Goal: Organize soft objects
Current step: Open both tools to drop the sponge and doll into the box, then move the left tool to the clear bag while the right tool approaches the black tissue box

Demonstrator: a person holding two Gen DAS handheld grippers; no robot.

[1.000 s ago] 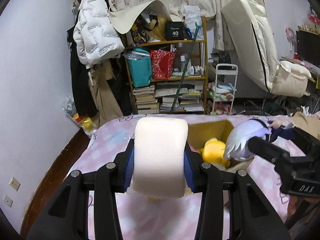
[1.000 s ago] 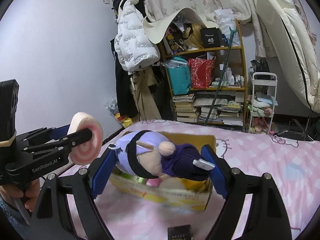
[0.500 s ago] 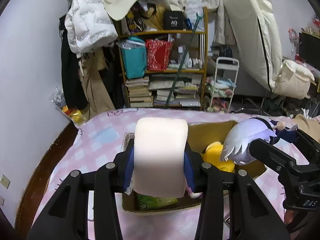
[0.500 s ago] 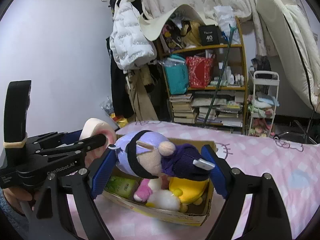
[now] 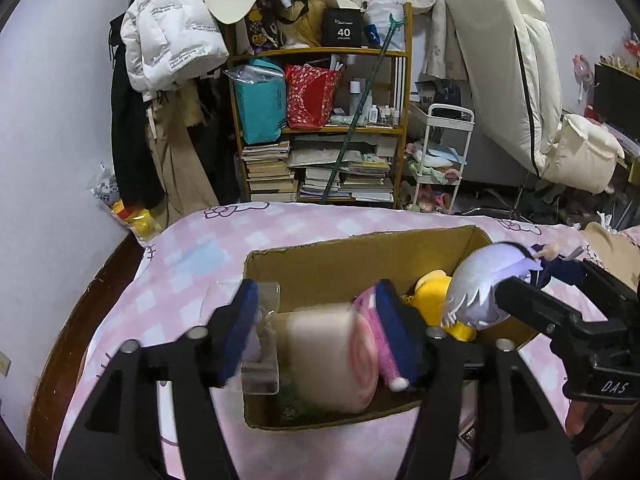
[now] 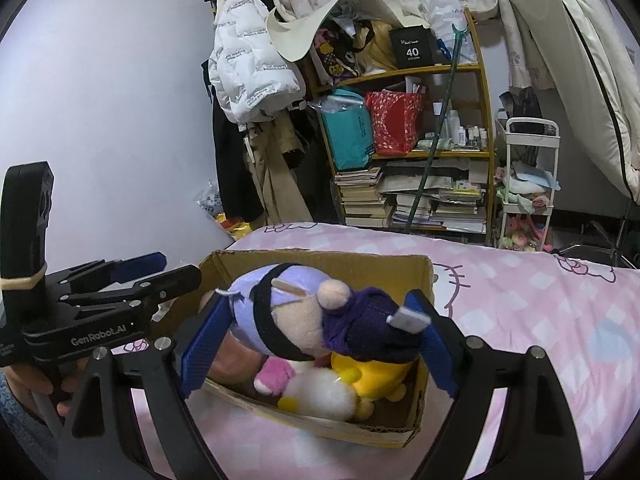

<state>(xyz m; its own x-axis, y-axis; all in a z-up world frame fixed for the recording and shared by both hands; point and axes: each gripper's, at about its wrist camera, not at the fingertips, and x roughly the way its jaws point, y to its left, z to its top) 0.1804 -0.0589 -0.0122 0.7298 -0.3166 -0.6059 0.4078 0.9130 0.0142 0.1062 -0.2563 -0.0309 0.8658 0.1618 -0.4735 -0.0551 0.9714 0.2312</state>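
A cardboard box (image 5: 360, 252) sits on the pink checked bedspread; it also shows in the right wrist view (image 6: 320, 258). My left gripper (image 5: 316, 316) is open above the box's near left part. The pink-swirl roll cushion (image 5: 332, 356) is below its jaws, blurred, inside the box. A yellow plush (image 5: 434, 288) and a pink-and-white plush (image 6: 316, 392) lie in the box. My right gripper (image 6: 316, 324) is shut on a purple-haired doll (image 6: 296, 320) and holds it over the box; the doll also shows in the left wrist view (image 5: 488, 280).
A clear plastic piece (image 5: 264, 344) sits at the box's near left wall. Beyond the bed stand a cluttered bookshelf (image 5: 320, 120), hanging coats (image 5: 168, 40), a white trolley (image 5: 440, 160) and a folded mattress (image 5: 512, 60).
My left gripper moved forward over the box and opened; the roll cushion left its jaws and dropped into the box. My right gripper kept the doll and moved closer over the box.
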